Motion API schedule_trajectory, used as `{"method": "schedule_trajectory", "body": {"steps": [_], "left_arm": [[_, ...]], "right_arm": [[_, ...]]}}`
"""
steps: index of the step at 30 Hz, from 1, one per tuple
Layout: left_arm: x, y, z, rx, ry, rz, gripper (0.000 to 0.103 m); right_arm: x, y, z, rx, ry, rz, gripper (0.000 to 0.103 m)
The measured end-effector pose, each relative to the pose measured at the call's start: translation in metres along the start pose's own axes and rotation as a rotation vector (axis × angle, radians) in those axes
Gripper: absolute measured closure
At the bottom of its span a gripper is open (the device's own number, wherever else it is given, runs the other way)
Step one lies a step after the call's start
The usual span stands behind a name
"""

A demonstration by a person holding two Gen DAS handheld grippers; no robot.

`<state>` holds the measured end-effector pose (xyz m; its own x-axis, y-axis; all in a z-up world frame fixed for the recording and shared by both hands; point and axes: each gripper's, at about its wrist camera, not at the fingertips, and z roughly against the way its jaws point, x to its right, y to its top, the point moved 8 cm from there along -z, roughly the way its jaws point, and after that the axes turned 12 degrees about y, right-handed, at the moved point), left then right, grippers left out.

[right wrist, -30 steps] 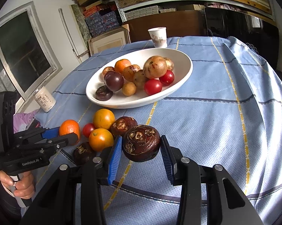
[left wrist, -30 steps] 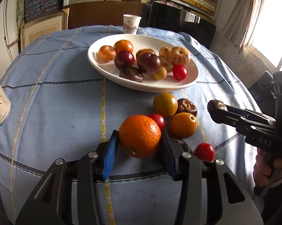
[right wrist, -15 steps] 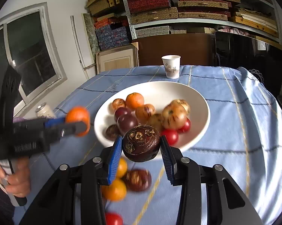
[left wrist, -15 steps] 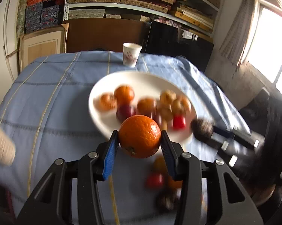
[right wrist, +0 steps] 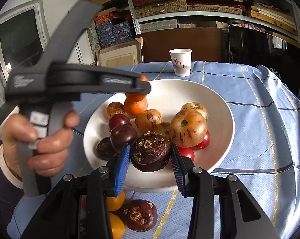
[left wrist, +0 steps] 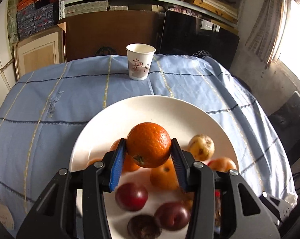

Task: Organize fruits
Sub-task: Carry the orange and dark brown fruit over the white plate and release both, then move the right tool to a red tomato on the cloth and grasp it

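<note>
above the white plate (left wrist: 94, 127), the left gripper (left wrist: 149, 152) is clamping an orange (left wrist: 149, 147) between its two pads, jaws parted only as far as the fruit's width, and is holding it over the pile, probably so it can be lowered into the bare far half of the plate. over the near rim, the right gripper (right wrist: 150, 155) is pinching a dark wrinkled fruit (right wrist: 150, 152) in the same way, clear of the fruit beneath. both fruits are being carried high, likely to avoid knocking the plums (right wrist: 123, 134), tomatoes (right wrist: 186, 152) and mottled yellow fruits (right wrist: 187, 127) already gathered there. several pieces (right wrist: 139, 215) are lying on the blue cloth (right wrist: 259, 139) below the near rim, partly hidden by the right gripper's frame, so their count is uncertain. in the right view the left gripper's arm is covering most of the orange. a paper cup (left wrist: 141, 63) is standing well behind the plate.
</note>
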<state>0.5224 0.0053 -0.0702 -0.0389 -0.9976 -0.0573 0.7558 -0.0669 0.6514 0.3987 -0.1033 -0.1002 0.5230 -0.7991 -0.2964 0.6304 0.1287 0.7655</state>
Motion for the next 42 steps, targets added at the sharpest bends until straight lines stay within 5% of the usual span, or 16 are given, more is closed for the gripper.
{"method": "schedule_trajectory", "body": {"steps": [6,9,16,19,23,31,35,42], "left_arm": [[0.006,0.003,-0.011,-0.021,0.032,-0.018,0.057],[0.002,0.003,0.001,0.01,0.054,-0.006,0.029],[-0.019,-0.007,0.054,0.092,0.082,0.04,0.011],[-0.03,-0.024,0.076,0.112,0.1,0.065,0.009],[-0.046,-0.067,0.102,0.115,0.101,0.117,0.005],[-0.081,-0.151,0.104,0.077,0.184,0.19,0.005],[-0.086,-0.162,0.098,0.014,0.165,0.217,0.005],[-0.089,-0.157,0.107,0.049,0.204,0.21,0.005]], "right_arm": [[-0.002,-0.002,-0.002,-0.009,0.0,0.01,0.061],[-0.005,-0.002,0.0,-0.005,0.004,0.016,0.061],[-0.013,0.001,0.013,0.021,0.015,0.029,0.061],[-0.017,0.0,0.02,0.032,0.015,0.04,0.06],[-0.015,-0.003,0.032,0.05,0.011,0.03,0.047],[-0.002,-0.033,0.052,0.018,0.031,-0.031,0.047],[-0.006,-0.049,0.057,-0.019,0.05,-0.045,0.047],[-0.03,-0.069,0.06,-0.114,0.157,-0.019,0.047]]}}
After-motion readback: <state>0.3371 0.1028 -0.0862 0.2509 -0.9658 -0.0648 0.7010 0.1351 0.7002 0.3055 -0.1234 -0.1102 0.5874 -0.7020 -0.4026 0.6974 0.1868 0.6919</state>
